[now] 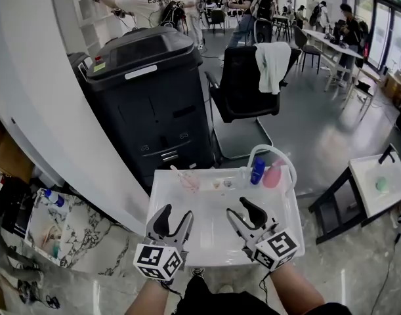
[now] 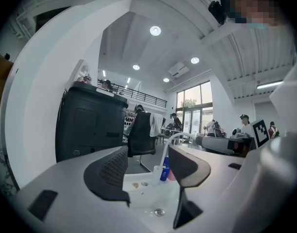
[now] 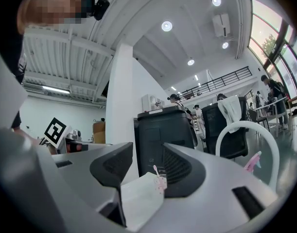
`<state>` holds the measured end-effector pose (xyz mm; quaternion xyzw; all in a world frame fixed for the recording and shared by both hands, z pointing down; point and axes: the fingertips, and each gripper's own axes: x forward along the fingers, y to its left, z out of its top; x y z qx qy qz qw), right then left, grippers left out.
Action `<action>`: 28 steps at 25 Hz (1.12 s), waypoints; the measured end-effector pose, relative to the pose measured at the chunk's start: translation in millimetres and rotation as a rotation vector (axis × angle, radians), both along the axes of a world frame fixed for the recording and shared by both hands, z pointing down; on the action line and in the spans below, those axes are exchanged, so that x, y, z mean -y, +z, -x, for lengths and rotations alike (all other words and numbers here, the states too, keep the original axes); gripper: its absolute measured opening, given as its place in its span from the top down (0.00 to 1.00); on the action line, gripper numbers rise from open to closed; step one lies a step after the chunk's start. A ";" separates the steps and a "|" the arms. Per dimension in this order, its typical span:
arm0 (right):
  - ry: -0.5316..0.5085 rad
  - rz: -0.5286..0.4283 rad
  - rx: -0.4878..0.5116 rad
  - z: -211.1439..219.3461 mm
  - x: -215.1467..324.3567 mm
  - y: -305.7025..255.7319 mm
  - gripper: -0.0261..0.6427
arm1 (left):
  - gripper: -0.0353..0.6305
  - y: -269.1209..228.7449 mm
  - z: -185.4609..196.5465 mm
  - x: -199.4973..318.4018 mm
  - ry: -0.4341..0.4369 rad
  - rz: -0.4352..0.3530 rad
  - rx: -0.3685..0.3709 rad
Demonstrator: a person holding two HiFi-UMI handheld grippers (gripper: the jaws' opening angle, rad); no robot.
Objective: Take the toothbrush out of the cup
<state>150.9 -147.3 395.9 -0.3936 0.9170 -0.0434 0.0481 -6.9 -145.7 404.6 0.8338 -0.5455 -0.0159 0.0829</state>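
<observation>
A clear cup (image 1: 188, 181) with a pink toothbrush (image 1: 181, 174) standing in it sits at the back left of a white sink basin (image 1: 213, 238). My left gripper (image 1: 176, 212) hovers over the basin's front left, open and empty, a little short of the cup. My right gripper (image 1: 238, 206) is beside it at the front right, also open and empty. In the right gripper view the cup (image 3: 161, 184) and the toothbrush (image 3: 156, 171) show between the open jaws of the gripper (image 3: 147, 152). The left gripper (image 2: 147, 154) looks across the basin (image 2: 148, 198) toward its back edge.
A blue bottle (image 1: 257, 170), a pink item (image 1: 274, 174) and a white arched faucet (image 1: 274, 151) stand at the basin's back right. Behind the sink is a large black bin (image 1: 147, 97) and an office chair (image 1: 246, 87). A white wall curves along the left. People stand far back.
</observation>
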 end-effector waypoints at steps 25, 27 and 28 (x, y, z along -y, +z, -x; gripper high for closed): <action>0.105 0.167 -0.066 60.9 141.1 66.5 0.67 | 0.54 120.9 57.5 169.6 0.099 0.244 -0.102; 0.113 0.176 -0.072 65.5 149.9 72.7 0.67 | 0.54 131.1 60.3 181.2 0.106 0.266 -0.125; 0.116 0.181 -0.072 67.9 154.3 75.6 0.67 | 0.54 136.4 61.6 186.8 0.111 0.279 -0.141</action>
